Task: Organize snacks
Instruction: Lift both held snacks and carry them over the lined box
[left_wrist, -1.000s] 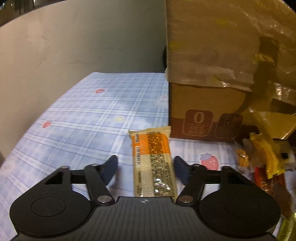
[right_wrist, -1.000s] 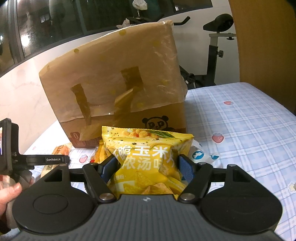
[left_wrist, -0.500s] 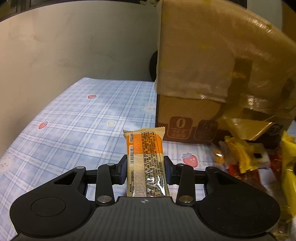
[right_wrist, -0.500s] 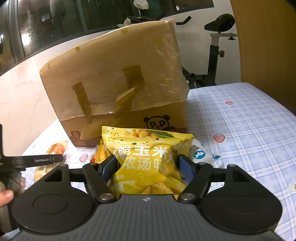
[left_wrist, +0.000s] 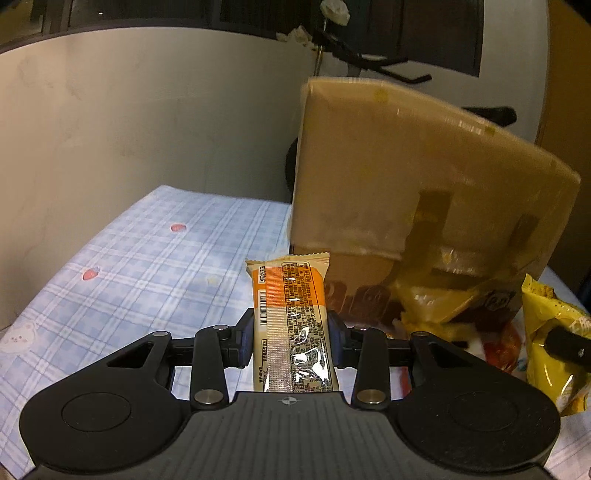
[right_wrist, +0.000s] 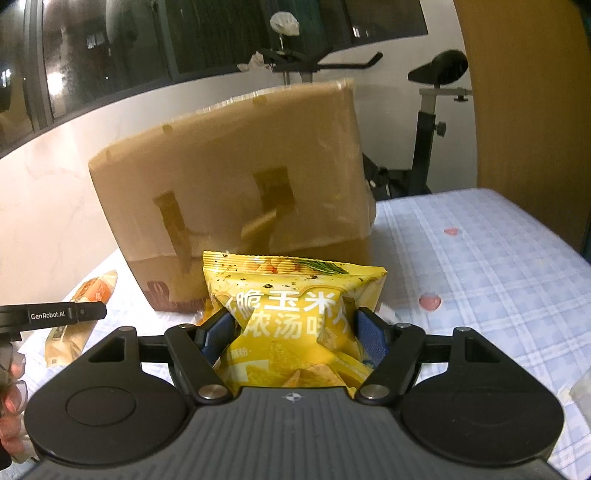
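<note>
Left wrist view: left gripper (left_wrist: 291, 334), jaws closed tight on an orange snack bar (left_wrist: 291, 325) at frame centre, bar pointing toward the cardboard box (left_wrist: 417, 206) at upper right. A loose snack pile (left_wrist: 458, 325) at the box foot, lower right, shows only here. Blue plaid surface (left_wrist: 147, 258) on the left.

Right wrist view: right gripper (right_wrist: 293, 332), jaws half closed, pinching a yellow chip bag (right_wrist: 295, 321) at centre in front of the box (right_wrist: 236, 184). Only here: exercise bike (right_wrist: 428, 122) at upper right, and the person's hand (right_wrist: 11, 398) at the lower left edge.
</note>
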